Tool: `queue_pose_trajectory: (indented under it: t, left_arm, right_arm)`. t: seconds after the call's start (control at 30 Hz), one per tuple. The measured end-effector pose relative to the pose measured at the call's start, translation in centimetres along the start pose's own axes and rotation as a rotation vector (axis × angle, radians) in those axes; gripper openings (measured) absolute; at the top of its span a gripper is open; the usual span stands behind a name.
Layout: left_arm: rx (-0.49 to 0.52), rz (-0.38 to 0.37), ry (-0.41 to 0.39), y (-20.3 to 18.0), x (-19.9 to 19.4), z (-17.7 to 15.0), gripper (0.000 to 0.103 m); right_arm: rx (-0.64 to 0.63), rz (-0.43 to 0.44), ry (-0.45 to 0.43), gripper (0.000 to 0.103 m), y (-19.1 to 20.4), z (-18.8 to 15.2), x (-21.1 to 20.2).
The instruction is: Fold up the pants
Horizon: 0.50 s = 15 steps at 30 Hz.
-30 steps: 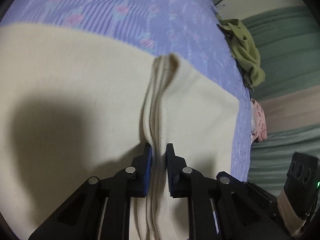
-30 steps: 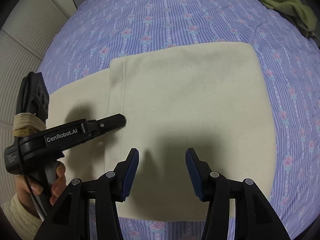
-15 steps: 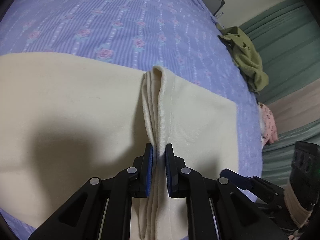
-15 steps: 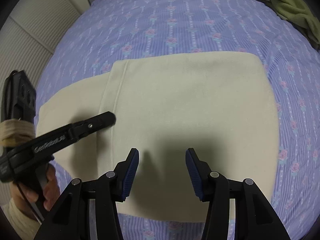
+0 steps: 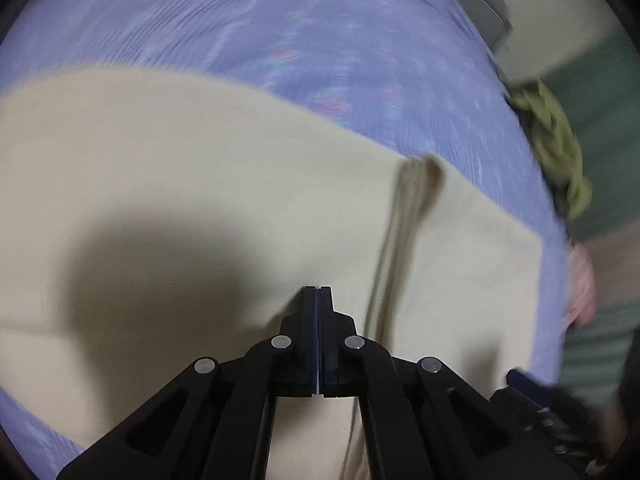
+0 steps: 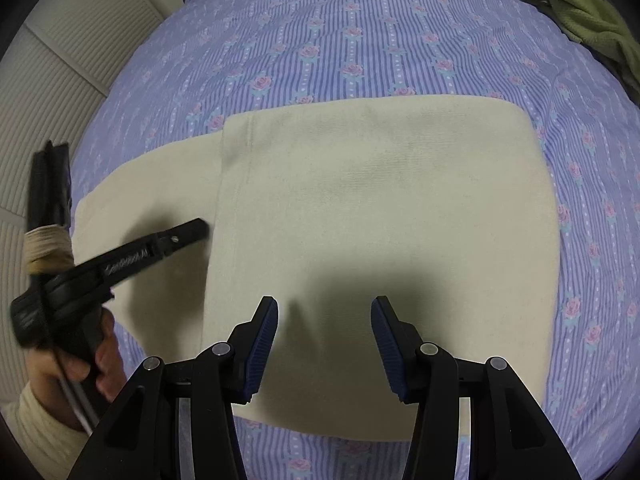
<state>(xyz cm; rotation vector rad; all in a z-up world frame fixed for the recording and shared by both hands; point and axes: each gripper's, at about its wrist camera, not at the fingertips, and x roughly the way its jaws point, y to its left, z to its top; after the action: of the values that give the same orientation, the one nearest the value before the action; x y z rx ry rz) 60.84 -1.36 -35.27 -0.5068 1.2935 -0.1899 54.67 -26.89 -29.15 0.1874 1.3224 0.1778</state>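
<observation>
Cream pants (image 6: 380, 216) lie folded on the bed, one layer doubled over the other with a hem edge (image 6: 224, 208) at the left. In the blurred left wrist view the pants (image 5: 192, 184) fill the middle, with the hem ridge (image 5: 412, 208) just right of my left gripper (image 5: 318, 300). That gripper is shut and holds nothing. It also shows in the right wrist view (image 6: 198, 230), just left of the hem. My right gripper (image 6: 324, 320) is open and empty above the near part of the pants.
The bed has a purple striped floral sheet (image 6: 360, 32). An olive green garment (image 6: 588, 12) lies at the far right corner and shows in the left wrist view (image 5: 556, 148). A pink item (image 5: 580, 284) sits at the bed's right edge. A white slatted wall (image 6: 52, 92) is at the left.
My left gripper has let go of the hem fold, closed empty, and moved left off it. The hem now lies flat. The right gripper has stayed open over the pants.
</observation>
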Motion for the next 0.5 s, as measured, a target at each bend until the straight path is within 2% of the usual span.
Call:
queue_pose_trajectory:
  t: [0.07,0.1,0.13,0.2,0.27,0.33,0.5]
  left_arm:
    - [-0.019,0.014,-0.054,0.8,-2.0,0.3,0.002]
    - [-0.011,0.035,-0.087,1.0,-3.3,0.3,0.012]
    - [-0.001,0.033,-0.105,1.2,-4.5,0.3,0.027]
    - [0.024,0.031,-0.143,1.6,-6.7,0.1,0.040]
    - [0.048,0.045,-0.181,2.0,-9.0,-0.3,0.045]
    - [0.053,0.062,-0.217,2.6,-11.3,-0.7,0.055]
    - [0.021,0.102,-0.280,6.3,-16.0,-1.9,0.058]
  right_arm:
    - [0.001,-0.005,-0.003,0.050,0.1,-0.1,-0.1]
    - [0.006,-0.004,-0.008,0.050,0.2,0.0,-0.1]
    - [0.009,-0.002,-0.008,0.050,0.3,0.1,-0.1]
    - [0.004,-0.002,-0.019,0.050,0.9,0.4,-0.5]
    - [-0.019,-0.005,-0.041,0.050,2.1,0.7,-1.0]
    - [-0.059,-0.010,-0.066,0.050,3.8,1.1,-1.7]
    - [-0.135,0.004,-0.104,0.050,8.2,1.9,-2.4]
